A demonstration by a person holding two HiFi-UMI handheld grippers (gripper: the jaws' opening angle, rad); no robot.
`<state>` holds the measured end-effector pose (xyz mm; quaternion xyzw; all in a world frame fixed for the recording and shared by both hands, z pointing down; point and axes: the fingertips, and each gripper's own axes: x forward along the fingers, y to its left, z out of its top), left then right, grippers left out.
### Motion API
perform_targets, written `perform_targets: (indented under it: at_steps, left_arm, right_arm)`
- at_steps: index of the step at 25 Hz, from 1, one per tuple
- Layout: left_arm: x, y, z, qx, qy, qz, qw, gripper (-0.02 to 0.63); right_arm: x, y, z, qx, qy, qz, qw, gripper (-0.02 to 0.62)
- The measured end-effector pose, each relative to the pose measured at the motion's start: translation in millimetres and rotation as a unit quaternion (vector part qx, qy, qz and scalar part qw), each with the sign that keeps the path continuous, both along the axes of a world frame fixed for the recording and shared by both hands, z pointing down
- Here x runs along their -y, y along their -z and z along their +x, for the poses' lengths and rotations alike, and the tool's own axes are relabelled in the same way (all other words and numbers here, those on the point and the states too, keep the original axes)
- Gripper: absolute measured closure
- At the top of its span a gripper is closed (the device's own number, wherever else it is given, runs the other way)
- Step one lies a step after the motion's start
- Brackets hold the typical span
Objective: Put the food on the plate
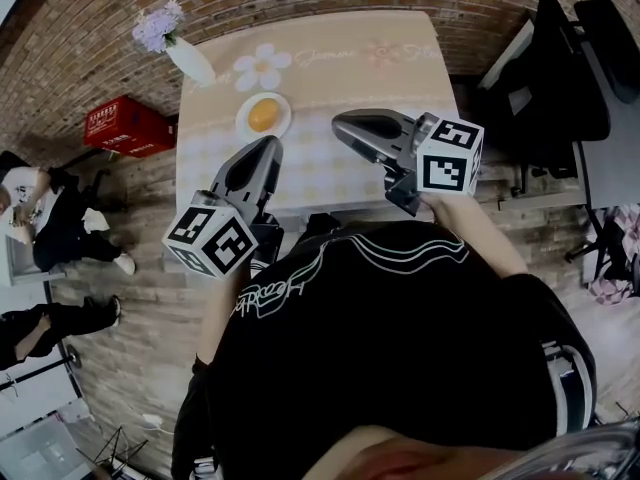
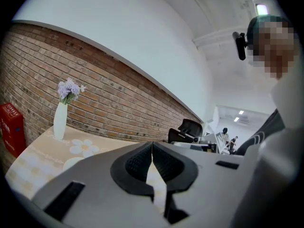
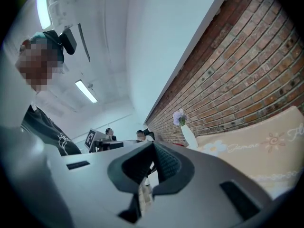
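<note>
A white plate [image 1: 241,120] on the cloth-covered table [image 1: 330,68] holds one round orange piece of food [image 1: 263,114]. A white vase [image 1: 190,61] of purple flowers stands near the table's far left corner. Only the head view shows the food. Both gripper views show the vase against the brick wall [image 3: 247,75], and the right gripper view also takes in people [image 3: 110,133] at a distant desk. The left gripper [image 1: 270,146] and right gripper [image 1: 340,123] hover over the table's near side, jaws clenched together, empty.

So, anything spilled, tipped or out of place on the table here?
Nothing stands out: the flower vase stands upright at a far corner of the table, and the round orange food sits on the white plate.
</note>
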<state>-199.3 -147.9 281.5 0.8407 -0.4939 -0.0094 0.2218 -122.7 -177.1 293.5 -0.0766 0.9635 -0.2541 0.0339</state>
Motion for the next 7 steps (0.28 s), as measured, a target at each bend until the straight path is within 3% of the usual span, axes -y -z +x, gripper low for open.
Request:
perform_targets:
  at_steps: [7]
  left_arm:
    - [-7,-10,-8,-0.004,0.004,-0.004,1.0,0.598]
  right_arm:
    - [-7,-11,-6,-0.007,0.002,-0.004,1.0,0.598]
